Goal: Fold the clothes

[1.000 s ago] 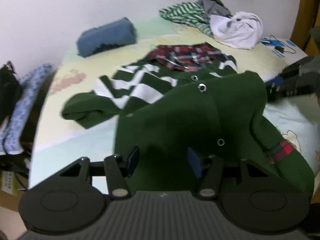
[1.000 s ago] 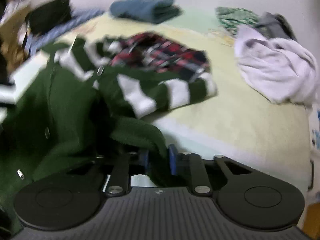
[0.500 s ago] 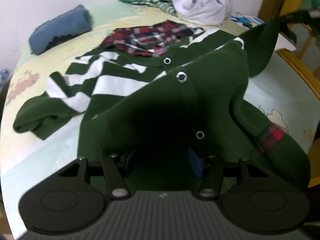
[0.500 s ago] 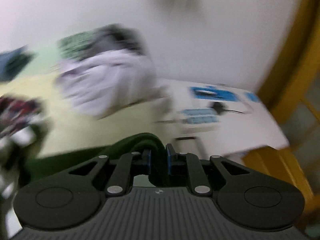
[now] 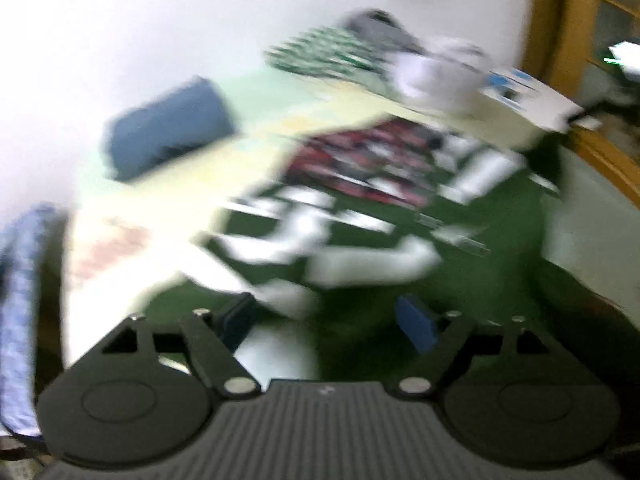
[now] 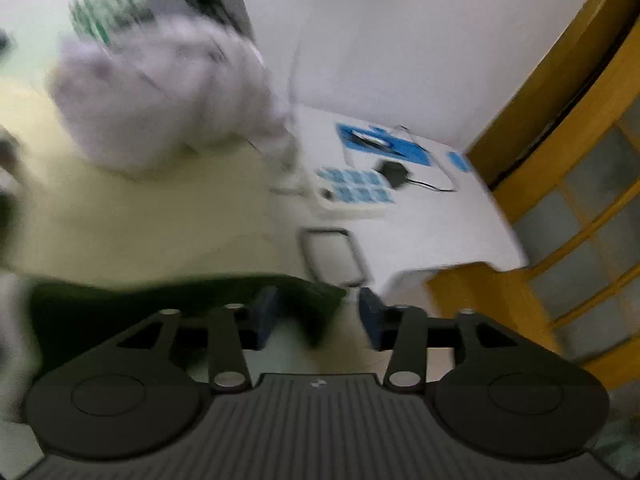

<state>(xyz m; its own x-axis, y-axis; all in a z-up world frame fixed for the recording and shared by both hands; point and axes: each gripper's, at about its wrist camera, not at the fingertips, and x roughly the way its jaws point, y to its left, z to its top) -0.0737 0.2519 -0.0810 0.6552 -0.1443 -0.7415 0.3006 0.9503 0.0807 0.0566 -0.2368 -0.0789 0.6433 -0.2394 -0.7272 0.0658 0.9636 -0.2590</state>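
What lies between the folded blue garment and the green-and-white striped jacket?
Bare pale yellow bed sheet, seen in the left wrist view, separates folded blue garment and jacket.

Legible text: none.
Both views motion-blurred; blue-printed white box carries marks too smeared to read.

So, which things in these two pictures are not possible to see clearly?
- Left wrist view: motion blur smears the green striped garment; its buttons and edges cannot be read.
- Left wrist view: the clothes pile is blurred, so single pieces cannot be told apart.
- Right wrist view: the green fabric is partly hidden by the right hand-held gripper.
- Right wrist view: print on the blue-and-white items is too small.
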